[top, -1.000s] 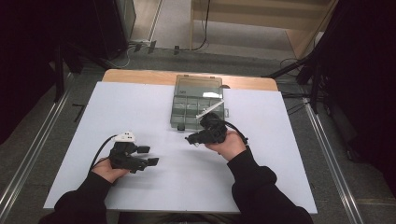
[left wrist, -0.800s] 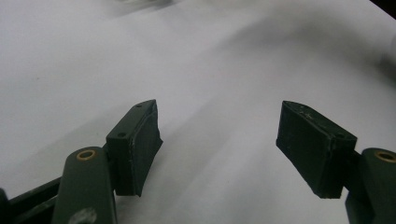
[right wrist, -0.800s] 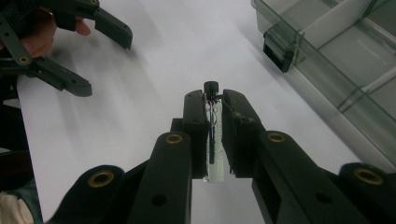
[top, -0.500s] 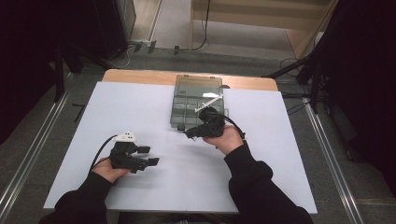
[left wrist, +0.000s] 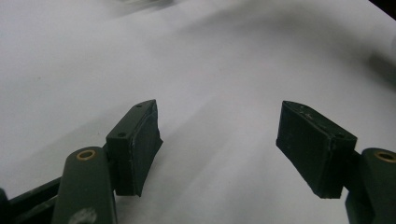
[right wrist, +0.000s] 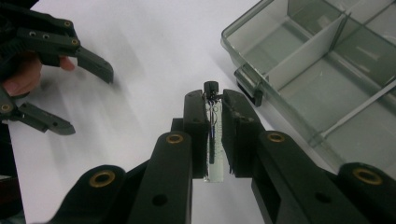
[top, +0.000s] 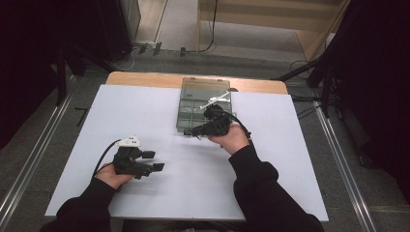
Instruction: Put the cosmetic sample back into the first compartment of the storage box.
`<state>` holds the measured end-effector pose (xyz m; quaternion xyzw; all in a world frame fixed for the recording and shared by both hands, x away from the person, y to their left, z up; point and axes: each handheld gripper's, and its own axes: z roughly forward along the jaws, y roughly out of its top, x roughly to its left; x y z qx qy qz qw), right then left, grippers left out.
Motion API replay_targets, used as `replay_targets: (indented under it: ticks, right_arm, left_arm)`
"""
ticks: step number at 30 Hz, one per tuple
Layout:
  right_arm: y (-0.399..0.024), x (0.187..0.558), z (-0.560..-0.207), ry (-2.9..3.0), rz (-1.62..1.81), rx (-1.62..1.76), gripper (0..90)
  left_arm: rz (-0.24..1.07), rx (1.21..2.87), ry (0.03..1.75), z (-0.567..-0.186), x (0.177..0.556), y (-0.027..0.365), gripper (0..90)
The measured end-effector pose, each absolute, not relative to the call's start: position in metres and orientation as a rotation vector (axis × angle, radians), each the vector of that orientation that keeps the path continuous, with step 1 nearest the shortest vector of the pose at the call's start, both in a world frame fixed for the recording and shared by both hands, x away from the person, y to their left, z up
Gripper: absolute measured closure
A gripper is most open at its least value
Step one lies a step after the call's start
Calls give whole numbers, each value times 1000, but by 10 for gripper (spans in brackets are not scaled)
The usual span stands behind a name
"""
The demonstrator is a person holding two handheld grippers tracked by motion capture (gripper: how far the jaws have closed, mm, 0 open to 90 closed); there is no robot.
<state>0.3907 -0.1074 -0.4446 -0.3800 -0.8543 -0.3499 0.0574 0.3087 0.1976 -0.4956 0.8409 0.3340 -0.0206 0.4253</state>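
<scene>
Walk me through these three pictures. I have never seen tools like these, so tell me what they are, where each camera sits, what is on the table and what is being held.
A person sits at a table with a white top and holds a hand tool with two black jaws in each hand. The high view looks down from above the person. The other two cameras ride on the tools and look along their jaws.

The left gripper has its jaws wide apart over bare white surface, with nothing between them. The right gripper is shut on a small clear tube with a dark cap, which stands between its pads.

On the table lies a clear plastic organizer box with dividers. Its compartments near the right gripper look empty. In the high view that gripper sits at the box's near edge.
</scene>
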Motion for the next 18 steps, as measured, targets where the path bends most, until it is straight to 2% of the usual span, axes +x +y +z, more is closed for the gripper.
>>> replay_targets:
  ticks: [18]
  right_arm:
    - [-101,423,-436,-2606,-1033,-1195,815]
  left_arm:
    - [-52,2104,828,-496,309,197,295]
